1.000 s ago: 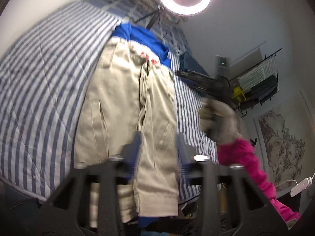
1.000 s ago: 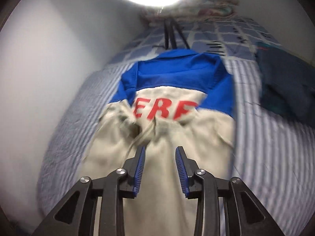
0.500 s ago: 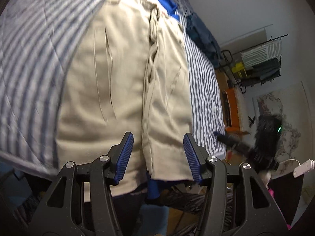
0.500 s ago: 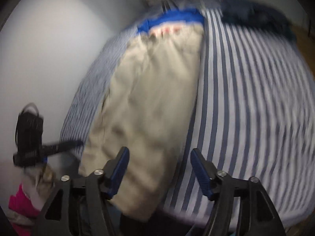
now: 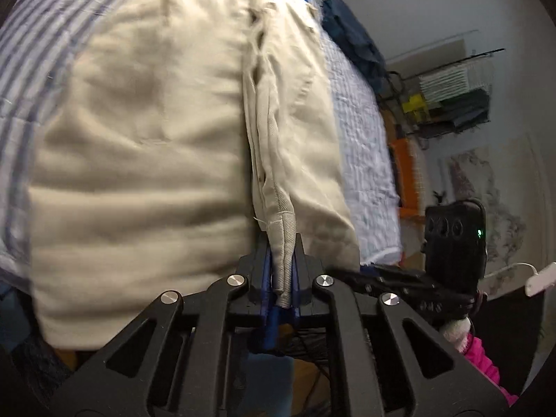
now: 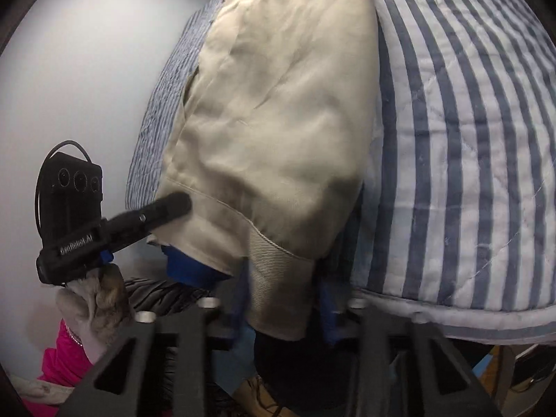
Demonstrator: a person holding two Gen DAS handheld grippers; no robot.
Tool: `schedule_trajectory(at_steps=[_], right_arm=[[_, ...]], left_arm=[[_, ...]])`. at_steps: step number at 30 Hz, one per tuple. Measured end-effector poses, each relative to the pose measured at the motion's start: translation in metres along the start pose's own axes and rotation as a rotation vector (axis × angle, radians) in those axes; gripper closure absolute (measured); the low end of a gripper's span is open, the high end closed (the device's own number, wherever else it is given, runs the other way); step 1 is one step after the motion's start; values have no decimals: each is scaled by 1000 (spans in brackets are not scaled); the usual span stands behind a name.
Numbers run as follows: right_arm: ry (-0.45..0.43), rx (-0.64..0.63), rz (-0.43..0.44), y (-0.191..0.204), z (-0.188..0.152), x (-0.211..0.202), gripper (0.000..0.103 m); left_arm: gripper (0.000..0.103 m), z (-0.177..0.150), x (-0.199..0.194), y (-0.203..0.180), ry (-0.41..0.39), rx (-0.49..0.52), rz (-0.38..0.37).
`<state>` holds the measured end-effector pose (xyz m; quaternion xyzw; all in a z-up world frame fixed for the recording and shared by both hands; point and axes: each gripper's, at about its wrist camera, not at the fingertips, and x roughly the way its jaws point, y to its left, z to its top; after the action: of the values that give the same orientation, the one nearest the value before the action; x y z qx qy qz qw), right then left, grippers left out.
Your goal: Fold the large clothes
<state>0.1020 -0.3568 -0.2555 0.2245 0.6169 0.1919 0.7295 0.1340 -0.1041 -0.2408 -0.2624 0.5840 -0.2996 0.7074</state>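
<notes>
You can read one marking only. In the right wrist view, the left hand-held gripper (image 6: 173,205) carries white lettering along its black body (image 6: 74,243); it looks like "GenRobot.AI", though the first letters are soft and you cannot be sure of them. In the left wrist view, the right hand-held gripper's black housing (image 5: 455,246) shows a small green light but no legible text. The wall picture (image 5: 486,187) and rack items (image 5: 448,100) are too blurred to read.
</notes>
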Motion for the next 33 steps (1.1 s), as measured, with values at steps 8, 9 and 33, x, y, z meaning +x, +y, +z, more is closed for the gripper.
schedule_trajectory(at_steps=[8, 9, 33], right_arm=[[-2, -59, -120, -18, -16, -31, 82], [8, -50, -144, -22, -16, -28, 71], [32, -50, -82, -13, 1, -8, 61]], left_arm=[[96, -21, 41, -15, 41, 56, 37], [96, -21, 45, -13, 45, 65, 46], [86, -15, -38, 52, -88, -31, 182]])
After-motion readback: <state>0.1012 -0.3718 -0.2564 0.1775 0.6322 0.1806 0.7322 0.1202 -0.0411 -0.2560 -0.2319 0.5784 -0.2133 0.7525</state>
